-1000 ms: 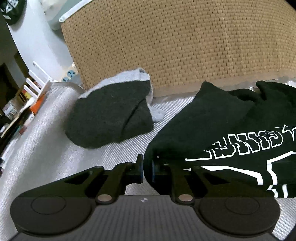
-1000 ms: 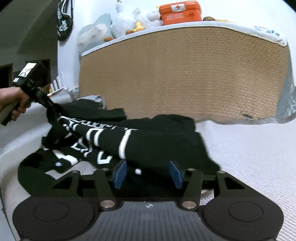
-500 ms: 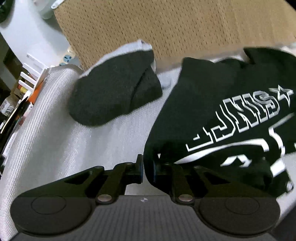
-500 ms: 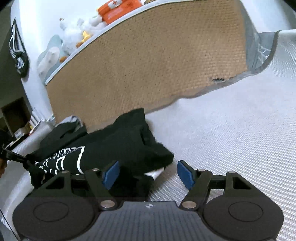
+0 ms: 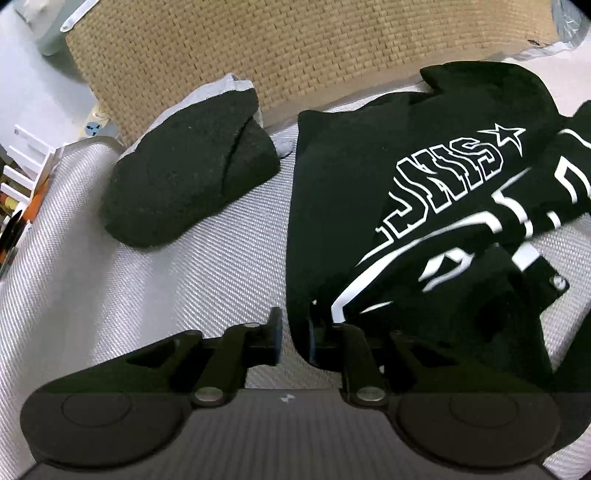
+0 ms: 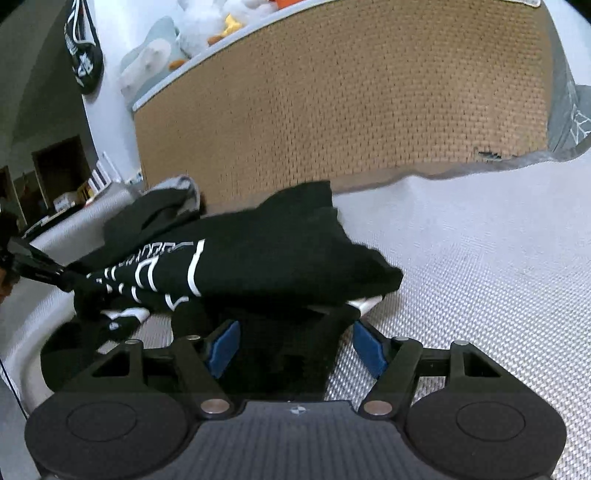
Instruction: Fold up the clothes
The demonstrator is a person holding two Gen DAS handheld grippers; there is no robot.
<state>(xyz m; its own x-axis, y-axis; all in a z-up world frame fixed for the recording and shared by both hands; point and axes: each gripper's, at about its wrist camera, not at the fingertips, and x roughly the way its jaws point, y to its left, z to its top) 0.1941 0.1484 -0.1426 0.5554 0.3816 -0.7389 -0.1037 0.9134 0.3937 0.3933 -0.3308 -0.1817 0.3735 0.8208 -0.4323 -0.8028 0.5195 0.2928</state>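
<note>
A black shirt with white lettering (image 5: pixel 424 206) lies bunched on the pale woven bed surface (image 5: pixel 129 295). My left gripper (image 5: pixel 293 336) is shut on the shirt's near left edge. In the right wrist view the same shirt (image 6: pixel 266 262) lies in a folded heap, and the left gripper's fingers (image 6: pixel 40 271) pinch it at the far left. My right gripper (image 6: pixel 295 347) is open, its blue pads on either side of a black fold of the shirt.
A folded dark garment with a grey lining (image 5: pixel 192 170) sits at the back left against the tan woven headboard (image 5: pixel 314 48). Plush toys (image 6: pixel 207 29) rest on top of the headboard. Shelves with clutter (image 5: pixel 18 177) stand beyond the bed's left edge.
My right gripper has opened and let go of the shirt, which now lies in a heap. My left gripper keeps its hold; the shirt has spread out lower on the bed.
</note>
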